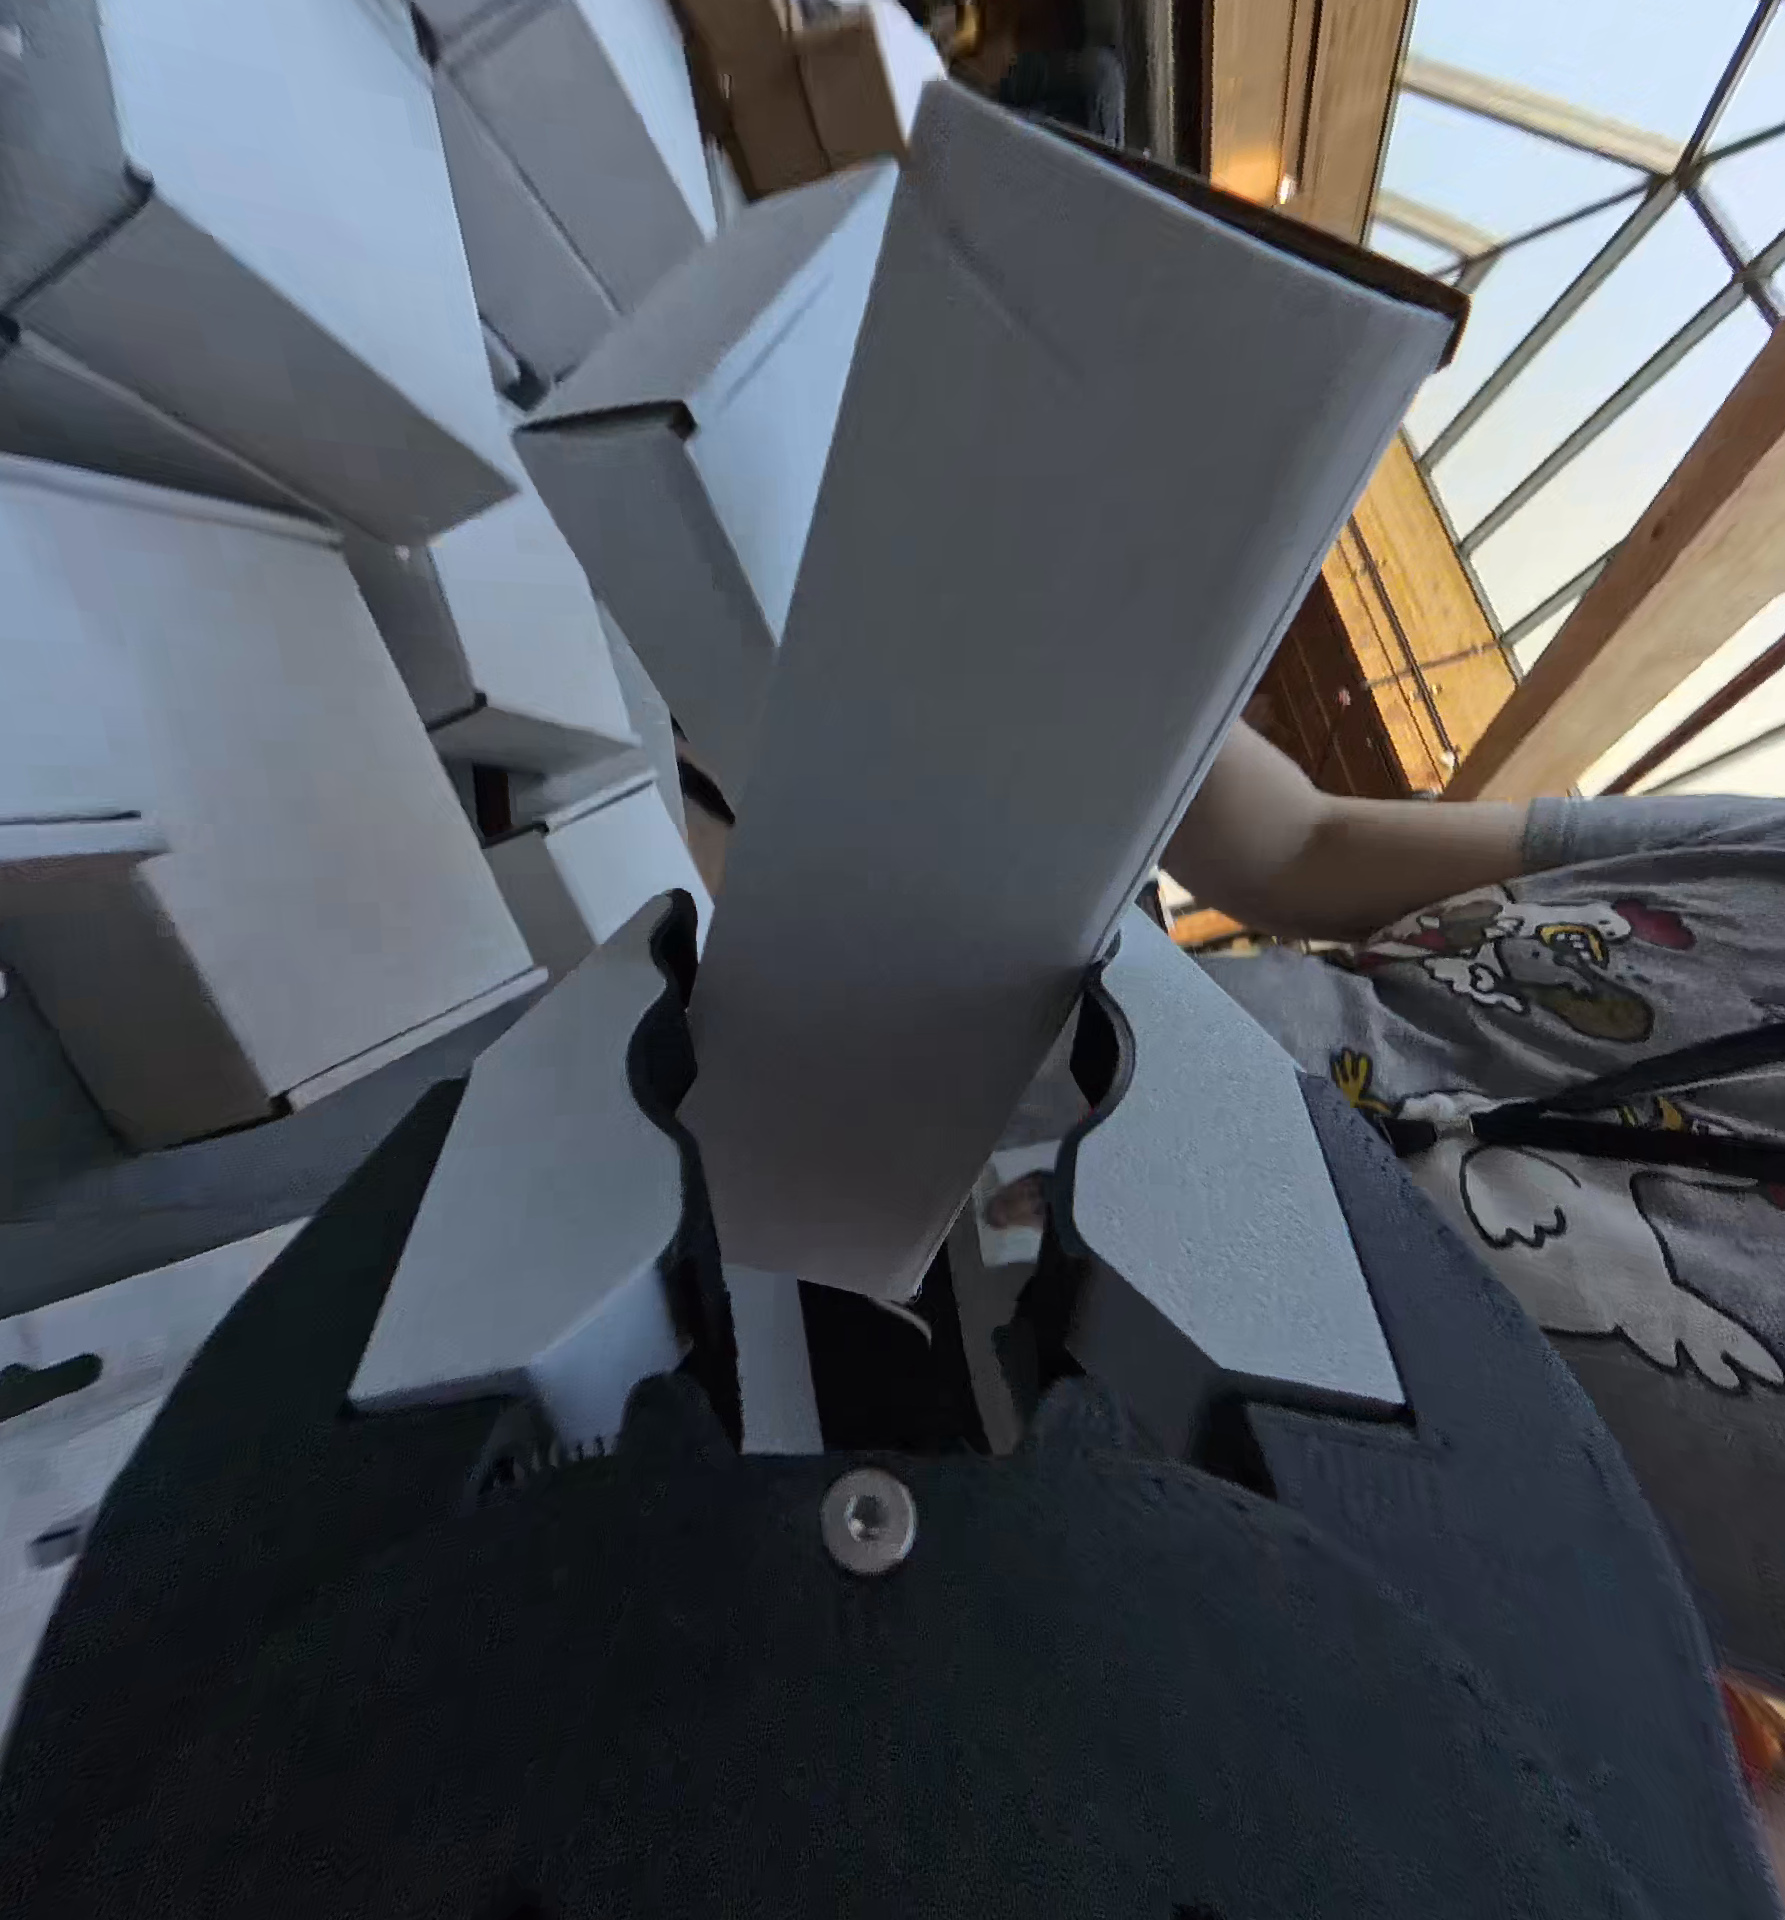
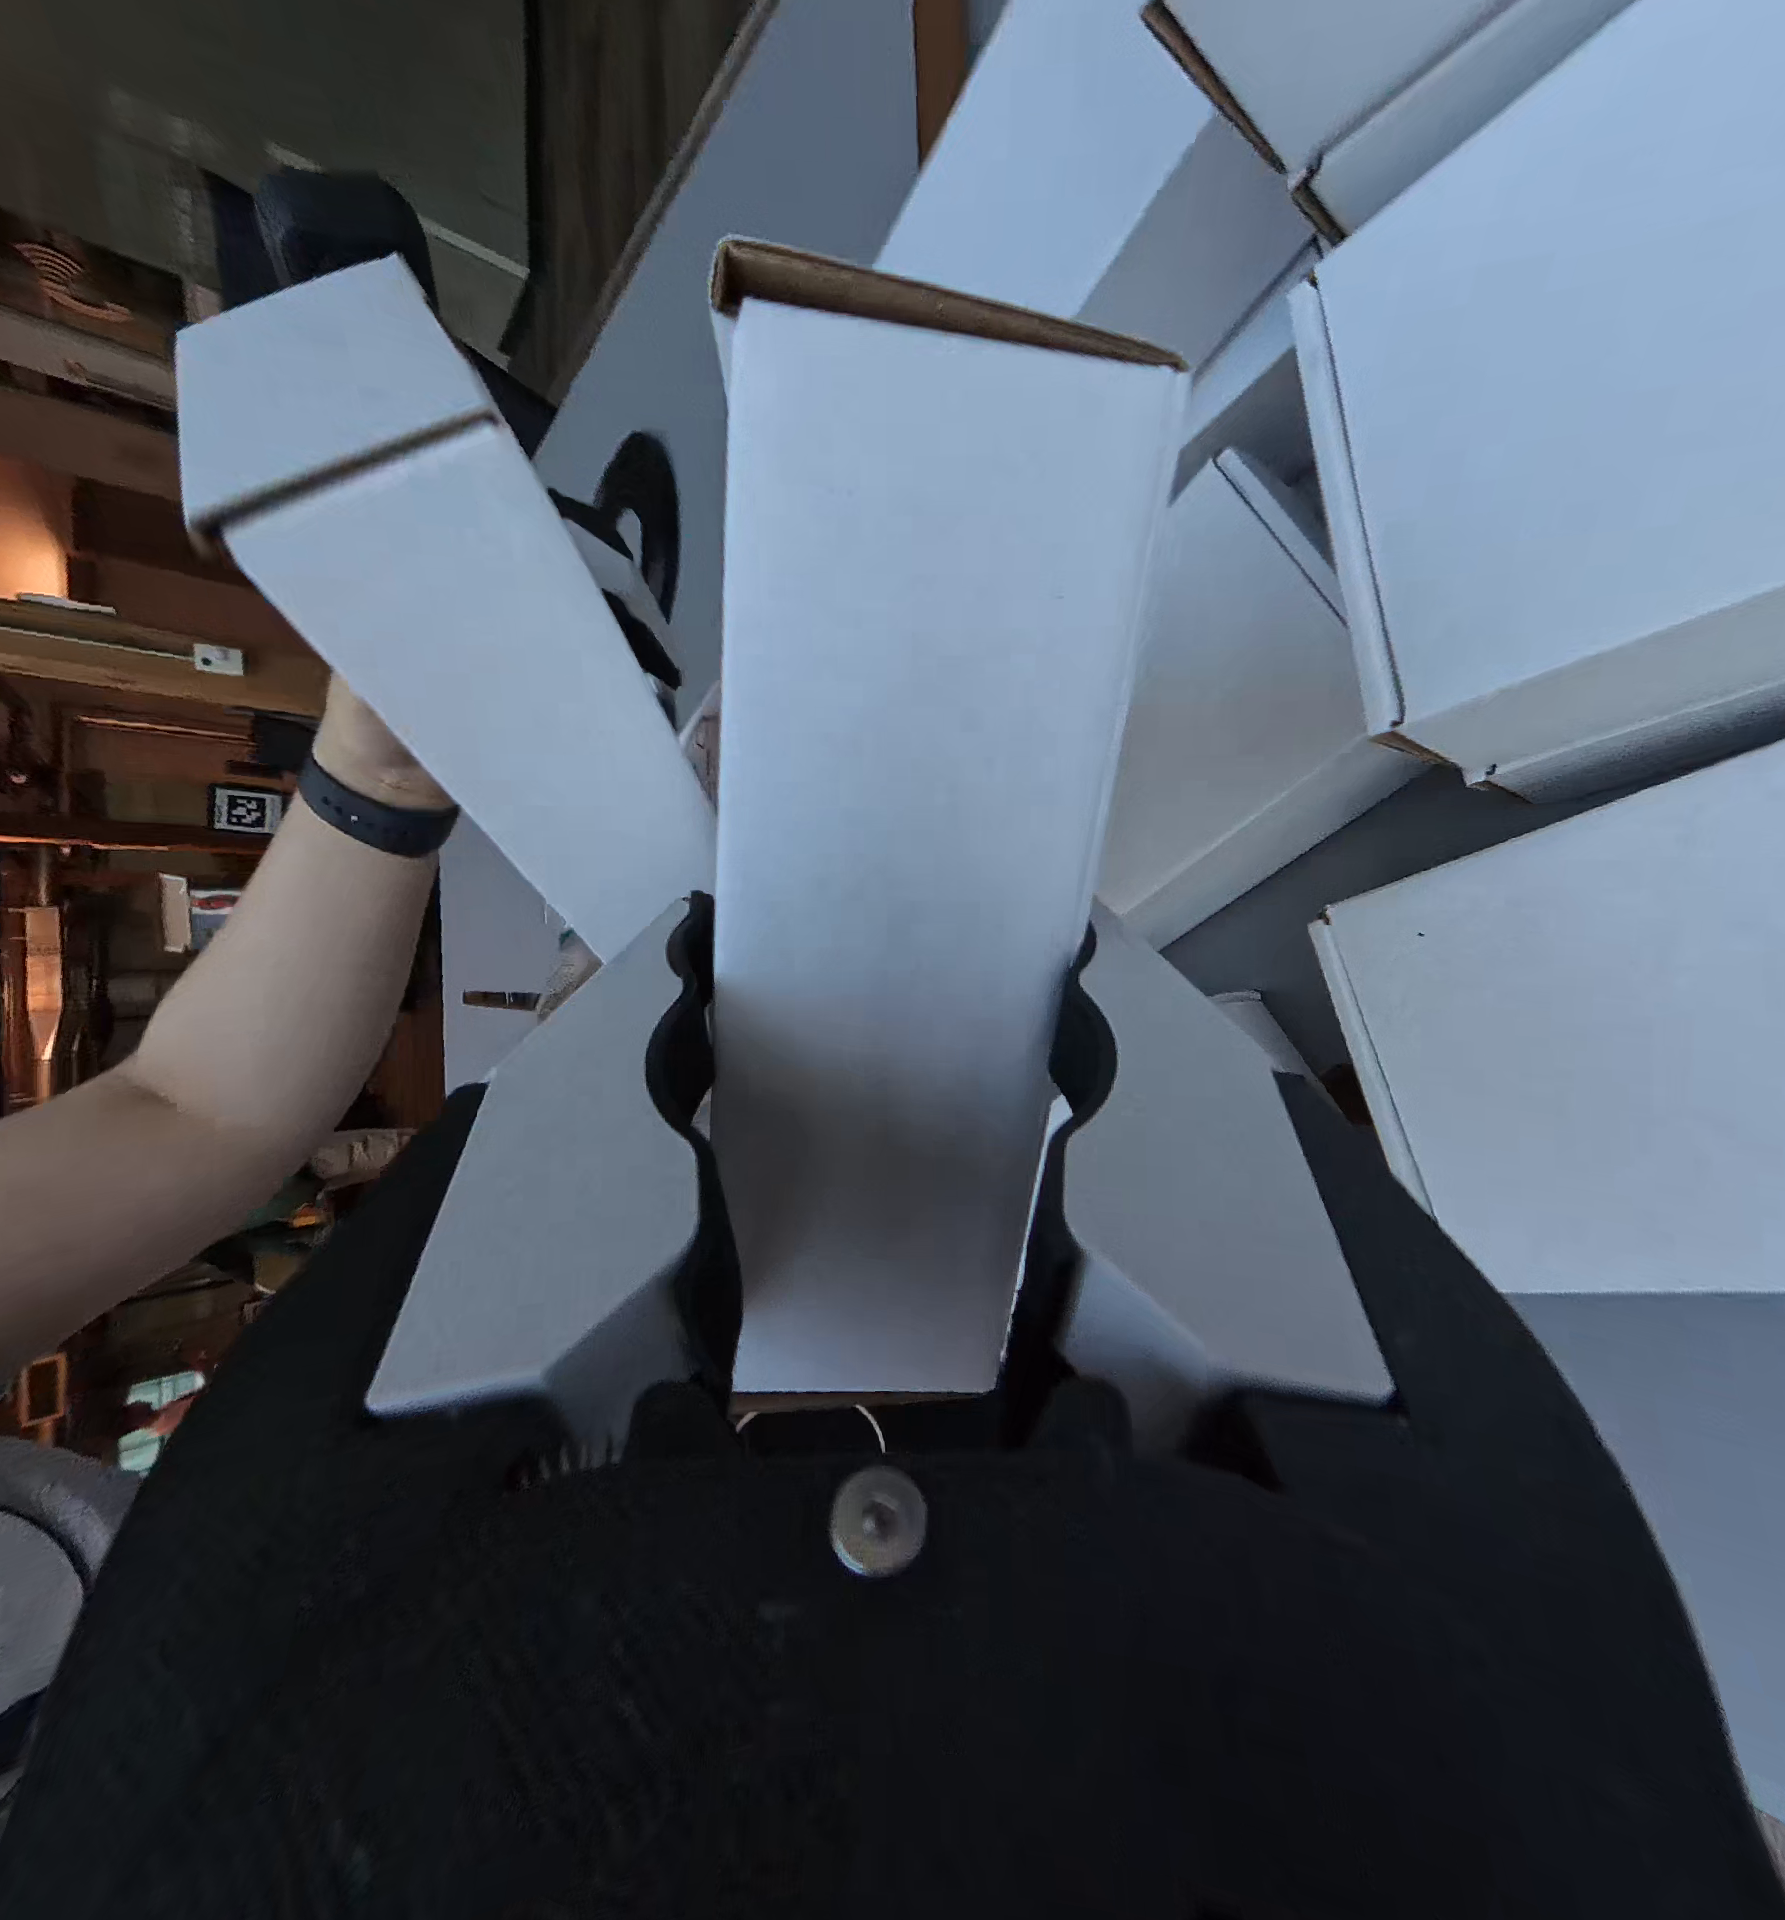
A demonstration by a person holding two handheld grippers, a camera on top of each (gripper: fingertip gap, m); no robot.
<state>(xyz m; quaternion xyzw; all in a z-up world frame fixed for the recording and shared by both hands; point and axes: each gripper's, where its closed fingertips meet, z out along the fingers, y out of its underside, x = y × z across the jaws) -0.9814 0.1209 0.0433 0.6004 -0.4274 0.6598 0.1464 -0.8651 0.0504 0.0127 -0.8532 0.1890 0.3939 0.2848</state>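
Note:
My left gripper (image 1: pixel 893 971) is shut on a flat white cardboard box (image 1: pixel 1033 582) that stands up between its fingers and leans right. My right gripper (image 2: pixel 888 966) is shut on a second flat white cardboard box (image 2: pixel 919 727), held upright with its brown open end at the top. In the right wrist view the left gripper's box (image 2: pixel 431 582) shows at the left, tilted, with a person's forearm (image 2: pixel 192 1091) and black wristband behind it. Both boxes are held up close to a pile of white boxes (image 1: pixel 244 623).
Several stacked white cardboard boxes fill the left of the left wrist view and the right of the right wrist view (image 2: pixel 1594 416). A person in a grey printed shirt (image 1: pixel 1594 1091) is at the right. Wooden shelves (image 2: pixel 67 644) and window panes (image 1: pixel 1594 260) lie behind.

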